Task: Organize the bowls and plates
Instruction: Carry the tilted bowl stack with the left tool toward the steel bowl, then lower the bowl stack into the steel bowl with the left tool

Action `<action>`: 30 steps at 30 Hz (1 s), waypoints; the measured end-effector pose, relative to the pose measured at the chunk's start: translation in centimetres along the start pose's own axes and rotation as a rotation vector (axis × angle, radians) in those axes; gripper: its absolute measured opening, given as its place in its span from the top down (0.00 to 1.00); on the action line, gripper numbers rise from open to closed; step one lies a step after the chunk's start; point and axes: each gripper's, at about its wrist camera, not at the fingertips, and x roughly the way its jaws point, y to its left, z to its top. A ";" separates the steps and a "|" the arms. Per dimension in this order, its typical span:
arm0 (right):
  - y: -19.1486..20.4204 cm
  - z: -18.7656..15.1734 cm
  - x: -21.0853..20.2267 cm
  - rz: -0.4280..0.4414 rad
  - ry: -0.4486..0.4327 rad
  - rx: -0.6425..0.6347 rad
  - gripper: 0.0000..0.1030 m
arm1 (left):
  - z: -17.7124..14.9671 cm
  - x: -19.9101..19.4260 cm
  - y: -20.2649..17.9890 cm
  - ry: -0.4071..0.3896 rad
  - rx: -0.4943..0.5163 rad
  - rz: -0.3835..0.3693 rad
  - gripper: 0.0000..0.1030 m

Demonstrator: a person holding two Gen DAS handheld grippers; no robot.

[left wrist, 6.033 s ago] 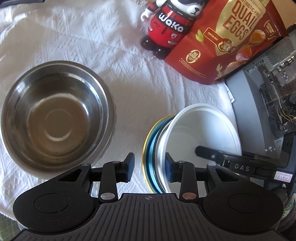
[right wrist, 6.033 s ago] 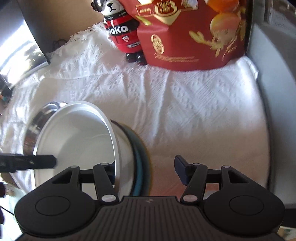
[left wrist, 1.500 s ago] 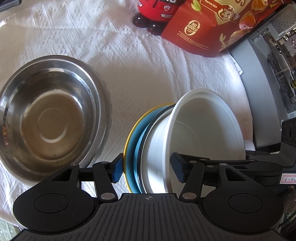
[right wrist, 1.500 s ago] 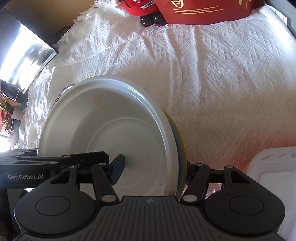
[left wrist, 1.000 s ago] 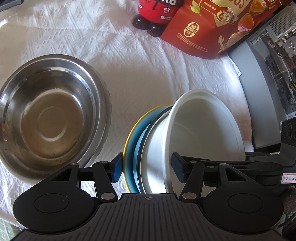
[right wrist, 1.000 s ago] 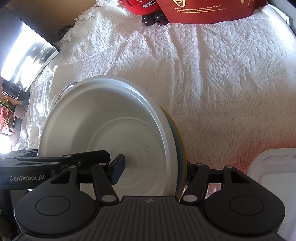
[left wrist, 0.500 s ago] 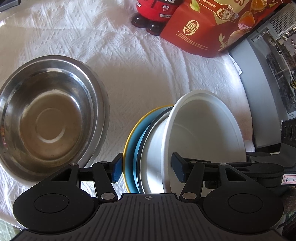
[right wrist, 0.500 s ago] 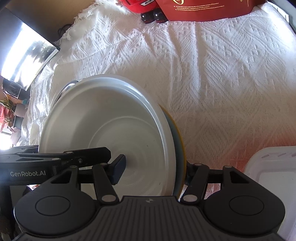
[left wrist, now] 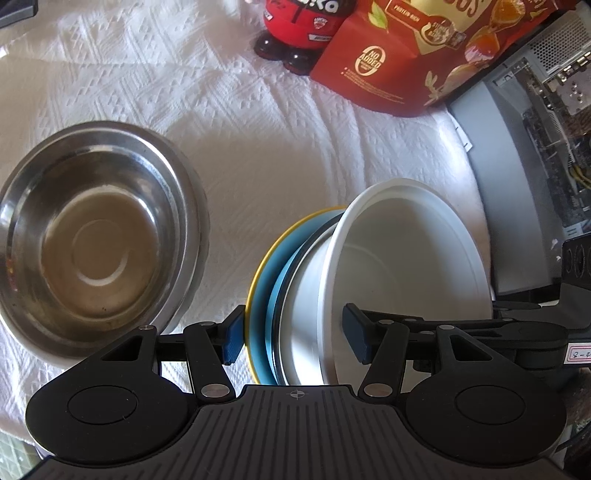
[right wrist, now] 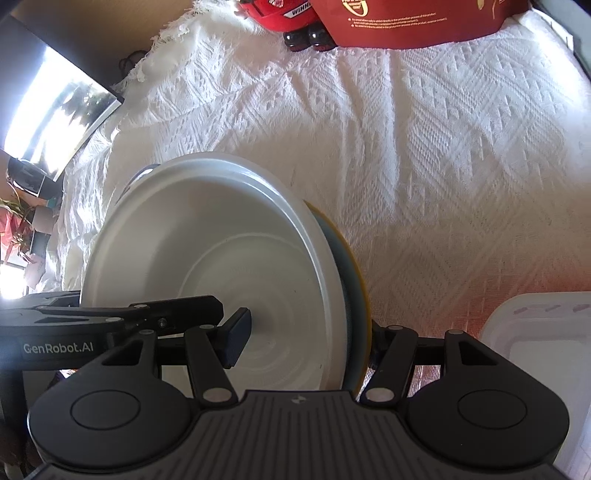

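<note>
A stack stands on edge between both grippers: a white bowl (left wrist: 406, 254) nested in a blue plate with a yellow rim (left wrist: 262, 280). My left gripper (left wrist: 293, 334) is shut on the stack, one pad behind the plate, one inside the bowl. My right gripper (right wrist: 306, 341) holds the same stack from the other side; the white bowl (right wrist: 221, 258) and yellow-rimmed plate (right wrist: 360, 291) sit between its pads. A steel bowl (left wrist: 92, 240) rests on the cloth to the left.
A white woven cloth (right wrist: 424, 147) covers the table. A red toy figure (left wrist: 295, 29) and a red quail-egg bag (left wrist: 417, 55) stand at the back. A computer case (left wrist: 524, 129) is at the right. A white plastic container (right wrist: 539, 354) lies at lower right.
Over the last second the stack and both grippers have hardly moved. Six seconds ago the grippers stood open beside the stack; now both are closed on it.
</note>
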 end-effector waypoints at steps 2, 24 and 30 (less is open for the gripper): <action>0.3 0.2 -0.6 -0.006 -0.004 0.008 0.40 | 0.3 -0.6 -0.1 0.007 -0.005 -0.010 0.42; 13.9 5.5 -2.6 -0.005 -0.110 -0.102 0.40 | 4.8 -11.9 8.7 -0.106 0.010 -0.018 0.42; 18.0 7.0 2.1 0.009 -0.035 -0.149 0.41 | 5.0 -11.6 14.6 -0.084 -0.062 0.007 0.42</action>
